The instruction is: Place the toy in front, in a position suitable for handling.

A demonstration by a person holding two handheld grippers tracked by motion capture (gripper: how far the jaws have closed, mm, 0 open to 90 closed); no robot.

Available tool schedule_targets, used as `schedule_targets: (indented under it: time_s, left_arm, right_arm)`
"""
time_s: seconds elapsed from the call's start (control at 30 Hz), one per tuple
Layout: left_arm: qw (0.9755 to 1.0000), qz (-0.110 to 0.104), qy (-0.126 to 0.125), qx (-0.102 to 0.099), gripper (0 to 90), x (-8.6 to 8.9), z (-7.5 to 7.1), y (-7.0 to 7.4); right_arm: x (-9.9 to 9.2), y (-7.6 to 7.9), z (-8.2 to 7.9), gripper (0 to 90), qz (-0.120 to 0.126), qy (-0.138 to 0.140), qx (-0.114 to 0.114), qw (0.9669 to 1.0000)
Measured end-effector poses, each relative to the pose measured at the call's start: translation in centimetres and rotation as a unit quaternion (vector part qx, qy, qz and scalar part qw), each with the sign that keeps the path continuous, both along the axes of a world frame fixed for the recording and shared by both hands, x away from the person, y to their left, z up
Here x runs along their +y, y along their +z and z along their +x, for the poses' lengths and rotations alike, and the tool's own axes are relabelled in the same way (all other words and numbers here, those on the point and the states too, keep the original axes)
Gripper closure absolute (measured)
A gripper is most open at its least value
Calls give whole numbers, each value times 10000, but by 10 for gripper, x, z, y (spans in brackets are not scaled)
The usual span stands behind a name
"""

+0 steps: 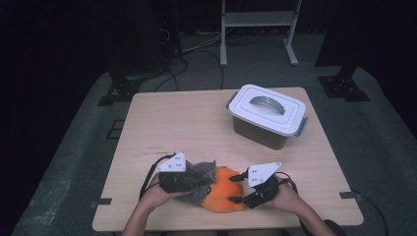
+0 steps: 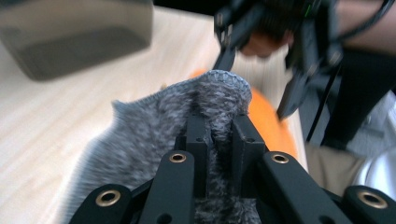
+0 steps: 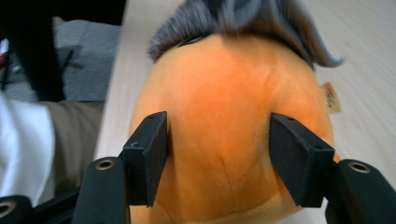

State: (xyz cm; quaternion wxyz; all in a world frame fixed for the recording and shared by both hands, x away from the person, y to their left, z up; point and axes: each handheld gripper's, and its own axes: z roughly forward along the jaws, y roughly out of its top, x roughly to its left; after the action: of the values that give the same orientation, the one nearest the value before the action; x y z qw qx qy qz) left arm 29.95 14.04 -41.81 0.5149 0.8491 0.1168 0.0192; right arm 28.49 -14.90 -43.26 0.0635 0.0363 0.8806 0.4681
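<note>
1. Your left tongs (image 2: 219,135) are clamped on a fold of the grey knit cloth (image 2: 154,126) that covers one end of the orange plush toy (image 1: 223,189).
2. Your right tongs (image 3: 219,158) straddle the toy's orange end, pads close beside the fabric; whether they press on it cannot be told.
3. The toy lies at the near edge of the tabletop (image 1: 167,123), long axis running left to right, grey end toward your left.
4. A small tan tag (image 3: 330,99) sits on the toy; its writing is unreadable.
5. A lidded white box (image 1: 268,115) stands well apart at the far right.
</note>
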Motion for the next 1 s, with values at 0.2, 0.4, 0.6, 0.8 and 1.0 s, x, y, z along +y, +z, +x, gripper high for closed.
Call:
schedule_targets:
  time_s: [0.2, 0.4, 0.6, 0.8, 1.0]
  left_arm:
    - [9996, 31, -244, 101, 798, -2, -1, -2]
    - [9998, 208, -5, -31, 798, 10, 2, 2]
    - [9977, 516, 416, 141, 796, 35, 10, -4]
    - [9996, -45, 200, 191, 796, 30, 8, 5]
    - [9990, -58, -424, 109, 794, -7, -7, 13]
  right_arm:
    - [-6, 8, 13, 323, 422, -303, 151, 9985]
    - [0, -1, 12, 365, 225, -344, 74, 9991]
    - [-5, -3, 9, 370, 124, -374, 32, 9992]
    - [-2, -2, 6, 372, 62, -387, -45, 9992]
    - [3, -1, 2, 374, 49, -310, -55, 9995]
